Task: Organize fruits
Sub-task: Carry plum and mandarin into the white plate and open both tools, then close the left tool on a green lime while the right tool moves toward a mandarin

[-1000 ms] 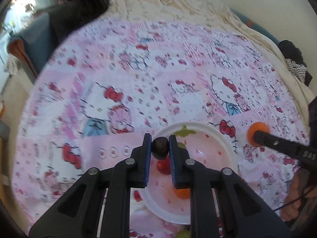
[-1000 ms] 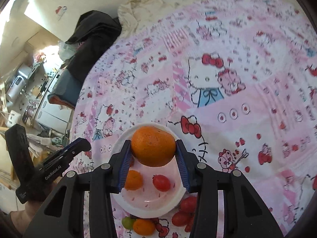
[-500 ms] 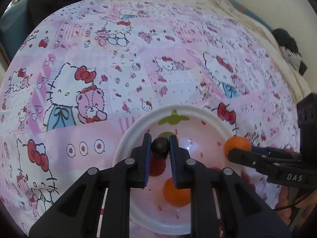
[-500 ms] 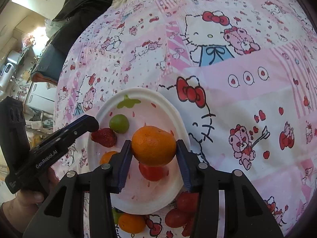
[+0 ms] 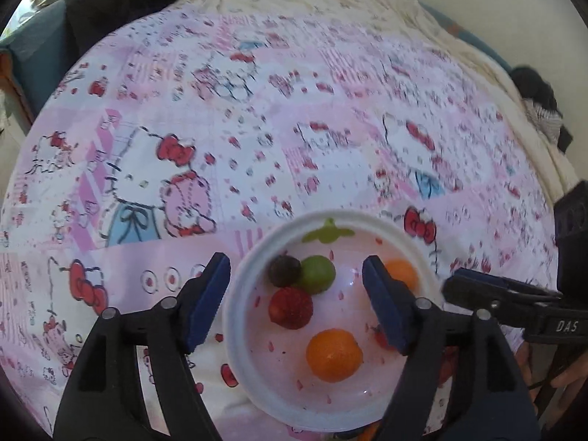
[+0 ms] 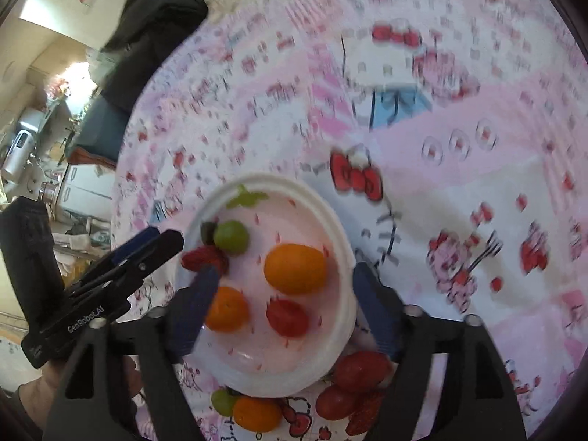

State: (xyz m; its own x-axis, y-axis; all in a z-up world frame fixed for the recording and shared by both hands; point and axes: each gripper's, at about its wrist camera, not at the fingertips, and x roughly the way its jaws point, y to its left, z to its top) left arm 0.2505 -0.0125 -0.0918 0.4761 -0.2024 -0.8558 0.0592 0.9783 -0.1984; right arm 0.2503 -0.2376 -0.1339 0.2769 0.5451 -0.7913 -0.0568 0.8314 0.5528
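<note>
As both tools' jaws had just opened, left tool [image 5: 296, 286] and right tool [image 6: 283, 305] held nothing: dark fruit [image 5: 283, 271] and orange [image 6: 295, 268] lay in the bowl [image 6: 345, 257], more fruit remaining by the bed's near edge.

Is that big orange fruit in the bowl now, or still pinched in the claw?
In the bowl. The big orange lies loose in the white bowl; the right gripper's jaws have just opened.

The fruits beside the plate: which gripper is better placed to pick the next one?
Probably the right gripper: open and empty, with the red fruits and an orange just below it beside the plate.
</note>
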